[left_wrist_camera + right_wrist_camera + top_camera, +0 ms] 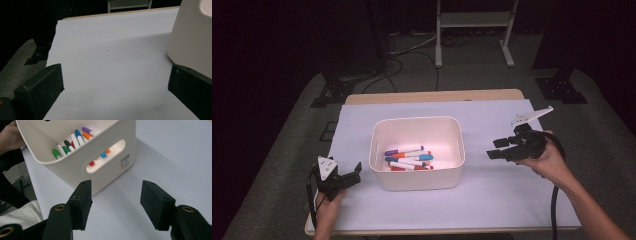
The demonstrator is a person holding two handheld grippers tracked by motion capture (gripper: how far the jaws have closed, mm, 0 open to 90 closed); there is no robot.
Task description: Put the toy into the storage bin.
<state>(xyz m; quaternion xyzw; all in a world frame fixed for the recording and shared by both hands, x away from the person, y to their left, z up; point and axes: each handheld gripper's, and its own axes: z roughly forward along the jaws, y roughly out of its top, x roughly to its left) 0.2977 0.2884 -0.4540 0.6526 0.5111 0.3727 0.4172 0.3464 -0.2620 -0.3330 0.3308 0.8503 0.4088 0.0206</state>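
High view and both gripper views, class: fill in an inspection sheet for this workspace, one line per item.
Surface: white sheet over a wooden table.
Job's things: cream plastic bin holding coloured marker pens.
Clutter: nothing seen.
Grippers: left tongs open beside the bin, empty; right tongs open, empty, aimed at the bin's slotted side.
Cables: black cable trailing from the right hand; floor cables.
Surroundings: dark room, white metal frame.
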